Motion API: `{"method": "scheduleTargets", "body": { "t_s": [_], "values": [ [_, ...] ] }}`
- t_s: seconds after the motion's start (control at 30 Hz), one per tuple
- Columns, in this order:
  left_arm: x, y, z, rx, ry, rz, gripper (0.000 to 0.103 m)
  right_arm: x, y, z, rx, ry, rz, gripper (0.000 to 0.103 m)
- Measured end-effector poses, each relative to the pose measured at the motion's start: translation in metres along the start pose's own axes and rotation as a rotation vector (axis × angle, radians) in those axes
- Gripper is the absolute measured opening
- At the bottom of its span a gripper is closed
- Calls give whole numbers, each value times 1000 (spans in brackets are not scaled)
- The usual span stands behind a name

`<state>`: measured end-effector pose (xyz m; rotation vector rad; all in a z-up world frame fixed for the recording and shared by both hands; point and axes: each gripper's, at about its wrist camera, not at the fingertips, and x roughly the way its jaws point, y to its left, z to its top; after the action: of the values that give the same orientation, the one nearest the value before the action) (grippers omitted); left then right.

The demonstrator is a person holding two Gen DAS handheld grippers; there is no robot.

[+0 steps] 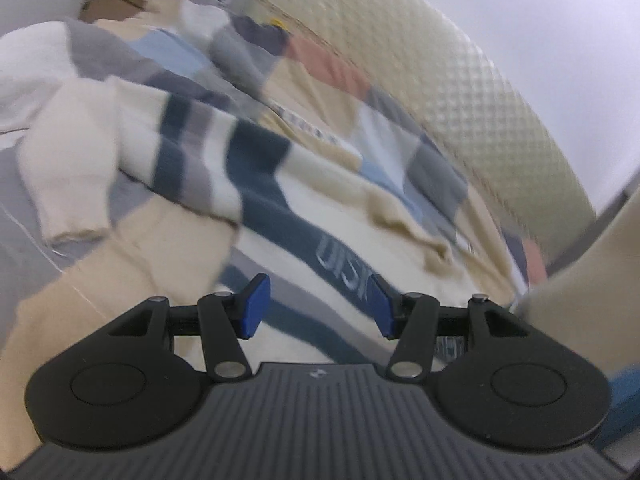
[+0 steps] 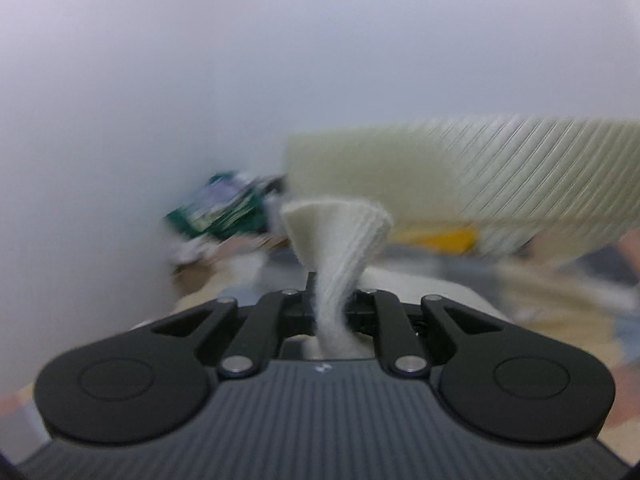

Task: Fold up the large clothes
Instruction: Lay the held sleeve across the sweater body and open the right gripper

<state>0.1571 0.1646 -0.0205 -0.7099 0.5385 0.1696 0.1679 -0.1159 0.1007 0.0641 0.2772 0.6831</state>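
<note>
Right hand-held gripper (image 2: 332, 304): clamped on a twisted cream cloth edge (image 2: 336, 240), lifted mid-frame. Left hand-held gripper (image 1: 316, 306): jaws apart, empty, above the striped sweater (image 1: 256, 184) spread across a patchwork bed cover (image 1: 432, 164). Quilted headboard (image 1: 480, 92) upper right; white wall (image 2: 160, 60) behind.

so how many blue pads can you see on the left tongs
2. One pad sits left of the gap and the other pad right of it, with nothing between them, over the striped sweater.
</note>
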Motion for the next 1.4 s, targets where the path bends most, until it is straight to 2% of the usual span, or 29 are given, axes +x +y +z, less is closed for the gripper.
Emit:
{"method": "scheduleTargets", "body": {
  "t_s": [0.1, 0.23, 0.4, 0.43, 0.47, 0.5, 0.57, 0.7, 0.87, 1.13, 1.23, 1.33, 1.4],
  "values": [
    [-9, 18, 10, -50, -45, 13, 59, 25, 25, -44, 48, 99, 32, 13],
    [-12, 36, 18, -111, -60, -5, 59, 52, 32, -99, 93, 218, 34, 13],
    [-9, 39, 18, -107, -30, -27, 59, 62, 40, -133, 101, 333, 27, 15],
    [-7, 37, 16, -99, -22, -28, 59, 58, 41, -138, 82, 340, 26, 16],
    [-5, 34, 14, -89, -16, -29, 59, 55, 43, -141, 66, 340, 26, 22],
    [-4, 31, 12, -77, -11, -31, 59, 48, 42, -146, 61, 341, 31, 36],
    [-2, 25, 9, -45, -5, -37, 59, 39, 39, -145, 65, 351, 54, 52],
    [-4, 11, 2, 19, 7, -63, 59, 15, 32, -147, 53, 358, 78, 51],
    [-2, -15, -20, 108, 57, -95, 59, -9, 6, -154, 46, 323, 9, 51],
    [20, -57, -71, 272, 174, -95, 59, 4, -66, -169, 154, 277, -213, 51],
    [28, -67, -85, 334, 196, -83, 59, 12, -90, -180, 225, 273, -235, 48],
    [41, -72, -99, 380, 227, -61, 59, 22, -100, -193, 176, 294, -275, 45],
    [51, -74, -108, 402, 253, -35, 59, 28, -110, -205, 196, 326, -274, 40]
  ]
}}
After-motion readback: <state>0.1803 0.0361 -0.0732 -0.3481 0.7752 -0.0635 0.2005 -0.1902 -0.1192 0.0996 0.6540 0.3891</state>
